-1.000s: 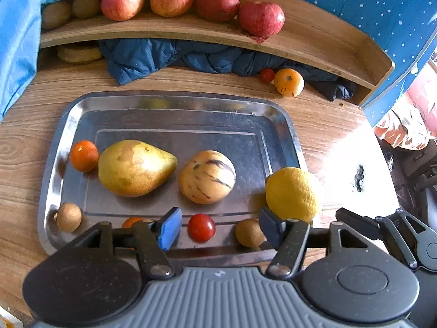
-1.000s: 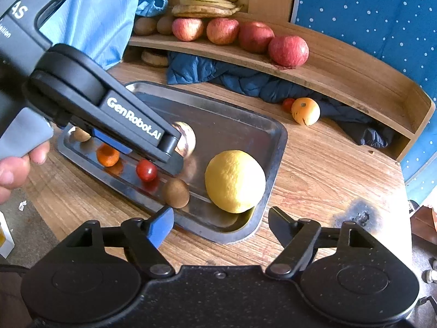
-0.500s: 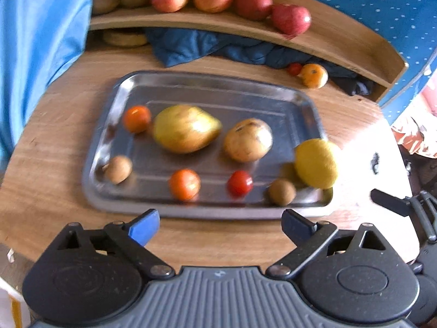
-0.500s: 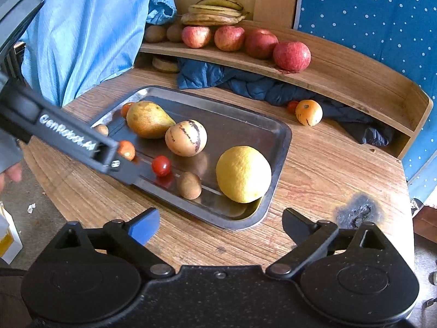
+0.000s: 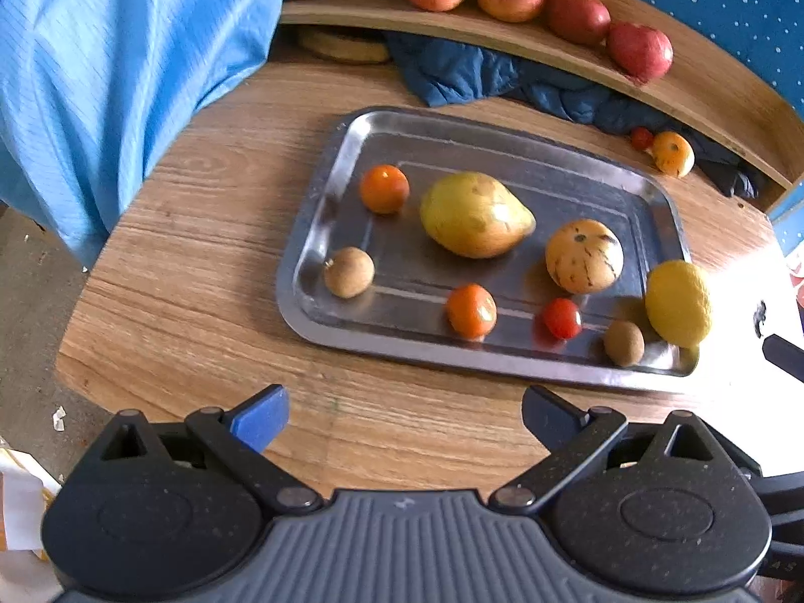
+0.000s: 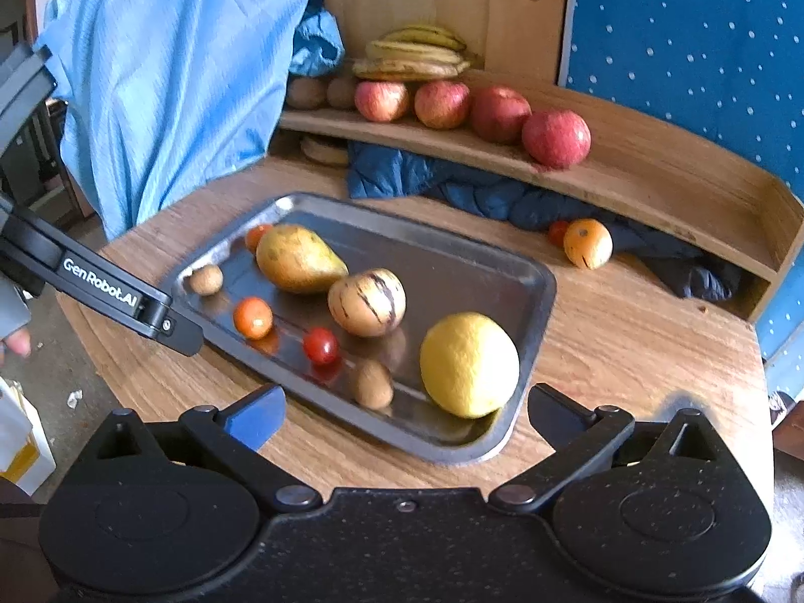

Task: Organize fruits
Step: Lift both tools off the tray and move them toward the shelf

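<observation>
Left wrist view: the left tongs [image 5: 404, 414] hang wide open with nothing between them, over the bare near edge of the round wooden surface [image 5: 201, 231]. Beyond them sits the rectangular steel tray [image 5: 321, 211], carrying all the loose fruit. A yellow-green pear [image 5: 475, 214] lies near the tray's middle, a small orange tomato [image 5: 384, 189] just beside it toward the far left corner. A striped tan melon [image 5: 584, 256] rests right of the pear. Along the near rim: a brown longan [image 5: 348, 272], a second orange tomato [image 5: 471, 310], a red cherry tomato [image 5: 562, 318], another brown round fruit [image 5: 623, 343], and a big yellow lemon [image 5: 678, 303] against the right rim. At the far edge, a curved wooden shelf [image 5: 703, 85] holds a row of red apples [image 5: 578, 12].

Right wrist view: the right tongs [image 6: 404, 414] are also spread wide and empty, just short of the tray's near right corner, where the lemon sits. The left tool's black arm [image 6: 115, 291] reaches in over the tray's left end. A speckled orange fruit [image 6: 587, 243] lies on the surface off the tray, touching a crumpled dark-blue cloth [image 6: 502, 201] under the shelf. Bananas [image 6: 417, 55] top the shelf's left end.
</observation>
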### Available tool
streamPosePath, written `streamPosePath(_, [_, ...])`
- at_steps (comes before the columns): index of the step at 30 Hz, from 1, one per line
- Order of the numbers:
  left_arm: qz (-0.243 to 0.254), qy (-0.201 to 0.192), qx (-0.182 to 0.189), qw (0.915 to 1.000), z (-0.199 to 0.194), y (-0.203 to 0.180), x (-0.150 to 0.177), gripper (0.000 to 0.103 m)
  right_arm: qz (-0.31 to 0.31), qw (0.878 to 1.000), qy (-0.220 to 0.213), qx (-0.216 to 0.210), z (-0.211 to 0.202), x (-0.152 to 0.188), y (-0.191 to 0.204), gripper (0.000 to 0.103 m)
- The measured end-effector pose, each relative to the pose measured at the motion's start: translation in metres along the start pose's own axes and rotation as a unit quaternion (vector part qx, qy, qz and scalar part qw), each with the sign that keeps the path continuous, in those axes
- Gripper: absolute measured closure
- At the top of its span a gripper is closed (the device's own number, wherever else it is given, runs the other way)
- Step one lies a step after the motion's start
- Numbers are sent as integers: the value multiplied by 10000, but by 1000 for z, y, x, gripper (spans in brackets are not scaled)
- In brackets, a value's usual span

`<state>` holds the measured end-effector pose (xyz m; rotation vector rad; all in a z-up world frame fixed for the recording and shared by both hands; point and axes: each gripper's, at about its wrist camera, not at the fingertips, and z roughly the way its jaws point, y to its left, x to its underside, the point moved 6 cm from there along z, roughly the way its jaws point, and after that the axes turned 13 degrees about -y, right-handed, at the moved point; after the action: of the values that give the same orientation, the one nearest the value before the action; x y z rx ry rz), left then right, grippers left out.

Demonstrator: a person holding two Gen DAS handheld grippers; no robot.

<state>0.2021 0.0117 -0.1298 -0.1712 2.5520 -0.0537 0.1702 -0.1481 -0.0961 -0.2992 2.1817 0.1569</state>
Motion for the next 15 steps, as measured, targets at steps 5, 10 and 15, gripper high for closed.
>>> streamPosePath(5, [-12, -84, -139, 9999, 2, 6, -13, 1, 29, 9999, -103, 0, 8, -10, -4, 1])
streamPosePath(10, [26, -154, -179, 9997, 9, 6, -30, 1, 106, 9998, -152, 70, 20, -19, -12, 1])
streamPosePath(15, [116, -253, -147, 9995, 21, 0, -52, 1, 152, 9996, -157, 162, 32, -28, -21, 1])
